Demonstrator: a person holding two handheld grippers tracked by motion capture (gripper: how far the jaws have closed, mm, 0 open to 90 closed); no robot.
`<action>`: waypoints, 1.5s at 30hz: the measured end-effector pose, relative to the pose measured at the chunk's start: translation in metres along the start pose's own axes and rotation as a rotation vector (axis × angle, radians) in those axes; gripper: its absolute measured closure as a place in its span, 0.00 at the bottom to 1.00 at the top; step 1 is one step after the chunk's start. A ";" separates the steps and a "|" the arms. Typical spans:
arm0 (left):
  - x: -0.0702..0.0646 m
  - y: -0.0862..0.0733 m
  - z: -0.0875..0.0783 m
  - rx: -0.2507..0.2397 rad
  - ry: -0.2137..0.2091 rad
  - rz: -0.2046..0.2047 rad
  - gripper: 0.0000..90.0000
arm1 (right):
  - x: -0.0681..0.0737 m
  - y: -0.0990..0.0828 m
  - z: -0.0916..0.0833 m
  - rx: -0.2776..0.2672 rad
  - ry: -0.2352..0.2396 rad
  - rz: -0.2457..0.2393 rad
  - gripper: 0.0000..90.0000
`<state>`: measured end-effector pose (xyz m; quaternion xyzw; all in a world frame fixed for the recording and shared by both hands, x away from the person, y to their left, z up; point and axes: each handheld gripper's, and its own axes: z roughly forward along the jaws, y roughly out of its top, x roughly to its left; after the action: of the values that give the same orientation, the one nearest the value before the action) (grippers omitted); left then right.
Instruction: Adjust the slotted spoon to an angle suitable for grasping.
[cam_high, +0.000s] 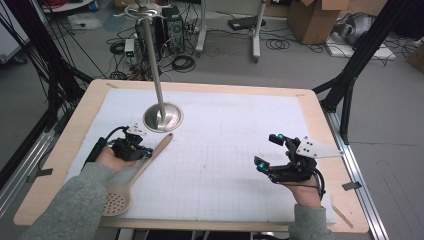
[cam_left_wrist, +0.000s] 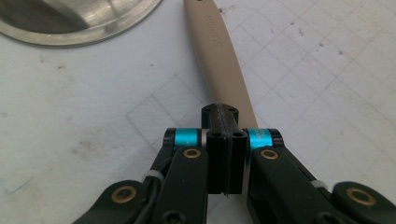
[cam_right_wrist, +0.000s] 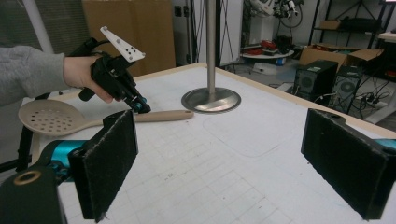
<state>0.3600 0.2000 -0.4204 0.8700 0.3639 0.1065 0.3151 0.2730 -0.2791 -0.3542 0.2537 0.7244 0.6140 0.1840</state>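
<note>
White gridded mat (cam_high: 225, 150) is covering the wooden table (cam_high: 60, 150), and a steel stand (cam_high: 163, 116) is rising from its far left part. Lying on the mat just in front of that base is the beige skimmer (cam_high: 137, 172), its long axis running diagonally: the handle tip is pointing toward the stand, the perforated bowl is sitting near the table's front edge by the grey sleeve. The left gripper (cam_high: 145, 151) is sitting right at the handle, about midway along it, while the right gripper (cam_high: 267, 152) is hovering well apart across the mat with its jaws spread wide and nothing between them. So the left hand is far the nearer one. In the left gripper view the jaws are pressed flat together, clenched on themselves, with the handle (cam_left_wrist: 219, 60) running away just beyond the tips; any lift would likely need them opening first. The right gripper view is giving the side-on look, showing the left gripper's tip (cam_right_wrist: 138, 105) down at the handle.
</note>
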 end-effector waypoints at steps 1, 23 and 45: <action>-0.002 0.001 0.001 0.002 -0.008 0.006 1.00 | 0.000 0.000 0.000 0.000 0.000 0.000 0.11; -0.039 0.018 0.021 0.014 -0.125 0.216 1.00 | 0.001 0.000 0.001 0.008 0.000 -0.002 0.11; -0.070 -0.020 -0.025 0.107 -0.163 0.245 1.00 | 0.002 -0.001 0.003 0.016 0.003 -0.004 0.11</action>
<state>0.2887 0.1734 -0.4100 0.9292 0.2335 0.0534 0.2814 0.2735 -0.2755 -0.3557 0.2527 0.7300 0.6084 0.1822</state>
